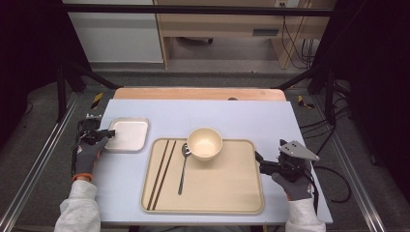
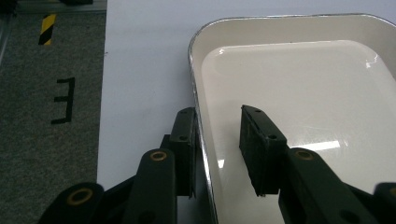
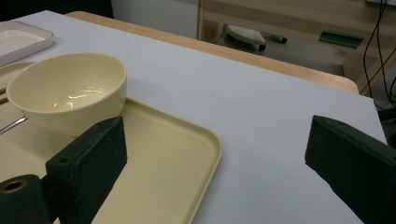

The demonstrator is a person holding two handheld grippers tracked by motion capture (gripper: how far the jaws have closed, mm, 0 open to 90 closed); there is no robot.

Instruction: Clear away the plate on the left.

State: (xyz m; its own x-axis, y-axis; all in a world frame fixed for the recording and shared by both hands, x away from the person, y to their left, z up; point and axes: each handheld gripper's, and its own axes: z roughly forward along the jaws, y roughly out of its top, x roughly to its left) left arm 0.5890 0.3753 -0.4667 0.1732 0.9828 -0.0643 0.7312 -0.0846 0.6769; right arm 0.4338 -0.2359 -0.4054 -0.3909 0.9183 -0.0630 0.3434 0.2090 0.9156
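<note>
nearest the person, the beige serving tray (image 1: 208,193) lay along the front of the pale tabletop (image 1: 251,121), its long side square to the edge so both hands could reach it. a pair of dark chopsticks (image 1: 162,174) lay along its left side, a metal spoon (image 1: 183,166) beside them with its handle pointing back at the person, and a cream bowl (image 1: 204,143) stood on the far rim, all set as for a meal.

the right gripper (image 1: 263,162) waited just beside the tray's right edge, its fingers (image 3: 88,163) wide apart and holding nothing, one over the tray's corner (image 3: 205,154) and the other over bare tabletop, probably placed to steady or take that edge.

farther back and to the left, the small white metal-rimmed dish (image 1: 126,134) sat on the tabletop, apart from the tray. the left gripper (image 2: 217,144) straddled the dish's near rim (image 2: 198,116), one finger outside against the wall, the other inside over the floor of the dish, with a gap not yet pinched shut. that placement suggested a grip on the rim, to lift the dish toward the tray.
</note>
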